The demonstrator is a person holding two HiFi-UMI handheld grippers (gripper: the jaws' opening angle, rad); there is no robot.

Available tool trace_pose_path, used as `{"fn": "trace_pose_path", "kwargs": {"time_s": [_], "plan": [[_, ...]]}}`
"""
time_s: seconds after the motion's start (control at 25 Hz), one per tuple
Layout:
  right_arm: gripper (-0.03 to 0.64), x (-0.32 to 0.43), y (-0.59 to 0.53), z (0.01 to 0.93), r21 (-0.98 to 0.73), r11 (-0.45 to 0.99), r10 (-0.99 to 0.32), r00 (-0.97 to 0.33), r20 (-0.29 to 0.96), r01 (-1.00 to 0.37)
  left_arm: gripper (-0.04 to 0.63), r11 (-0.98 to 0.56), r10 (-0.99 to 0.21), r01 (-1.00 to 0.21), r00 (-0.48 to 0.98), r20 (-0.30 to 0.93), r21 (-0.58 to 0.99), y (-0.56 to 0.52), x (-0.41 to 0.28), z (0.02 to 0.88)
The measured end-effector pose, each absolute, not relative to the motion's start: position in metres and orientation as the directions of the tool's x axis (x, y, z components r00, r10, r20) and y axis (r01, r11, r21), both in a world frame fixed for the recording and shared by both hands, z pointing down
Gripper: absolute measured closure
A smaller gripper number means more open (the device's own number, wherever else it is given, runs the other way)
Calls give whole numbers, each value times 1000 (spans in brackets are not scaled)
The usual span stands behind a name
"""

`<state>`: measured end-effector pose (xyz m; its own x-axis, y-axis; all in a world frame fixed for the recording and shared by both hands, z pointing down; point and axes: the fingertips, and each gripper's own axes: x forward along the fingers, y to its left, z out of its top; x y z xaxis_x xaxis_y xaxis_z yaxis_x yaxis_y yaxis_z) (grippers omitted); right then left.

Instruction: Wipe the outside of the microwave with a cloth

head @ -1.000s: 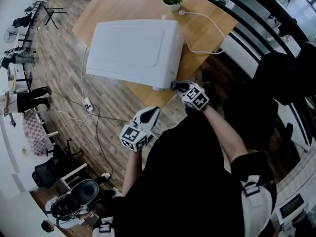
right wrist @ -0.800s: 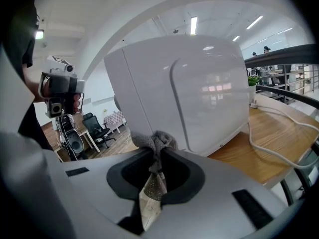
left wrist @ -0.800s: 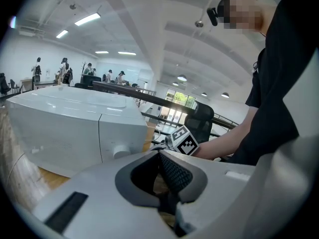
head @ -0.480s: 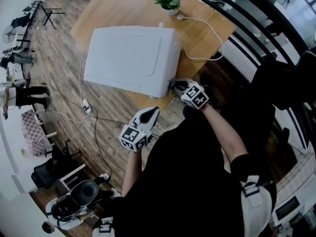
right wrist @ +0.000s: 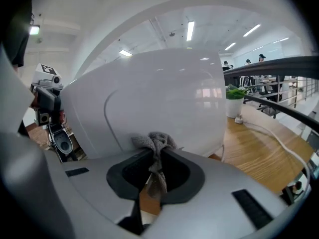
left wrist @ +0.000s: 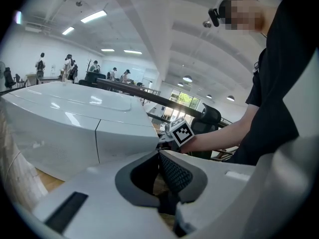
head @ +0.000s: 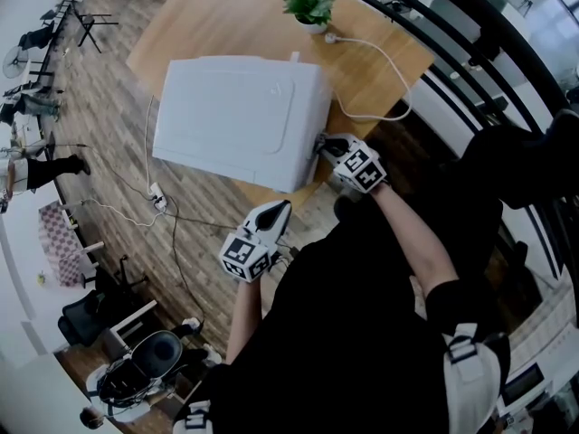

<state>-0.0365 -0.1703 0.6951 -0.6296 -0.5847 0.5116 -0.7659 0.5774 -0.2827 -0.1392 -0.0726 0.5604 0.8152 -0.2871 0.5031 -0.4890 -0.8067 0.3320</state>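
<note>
While the right tongs (right wrist: pixel 155 152) pinched a bunched grey cloth (right wrist: pixel 152 139) against the lower side wall of the white microwave (right wrist: pixel 164 93), the left tongs (left wrist: pixel 159 152) hung pressed together with nothing between them, off the counter's edge and apart from the appliance. The microwave sat near the front corner of a pale wooden counter (head: pixel 226 16). A potted plant (head: pixel 310 7) stood at the far edge, and a white cable (head: pixel 380 61) curled over the wood beside it. Beyond lay a plank floor (head: pixel 109 134) with a power strip (head: pixel 161 193), a black railing (head: pixel 470 52) and an office chair (head: pixel 136 369). Strip lights lined the ceiling, and people stood at distant desks.
</note>
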Motion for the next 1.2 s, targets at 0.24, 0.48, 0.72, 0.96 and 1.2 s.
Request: {"fn": "trace_pose_path", "kwargs": {"time_s": [0.24,0.48,0.72,0.96,1.2], "plan": [[572,-6,-207,690,-243,556,-615,-591,522,-794,592,-795,-273,-494,809,520,351,-77,-132,566],[572,12,-230,697,-250,524,-632,-568,527,-814,592,-778,-268,-509,799,539,367,-79,-135,575],[572,32,-252,703,-237,498,-645,-539,541,-834,592,-774,-274,-520,791,547,363,-88,-137,572],[572,46,-272,710,-216,482,-664,-515,541,-849,592,-764,-279,-534,780,560,363,-91,-140,576],[574,54,-280,717,-178,483,-656,-489,575,-857,592,-750,-282,-546,775,565,374,-90,-141,578]]}}
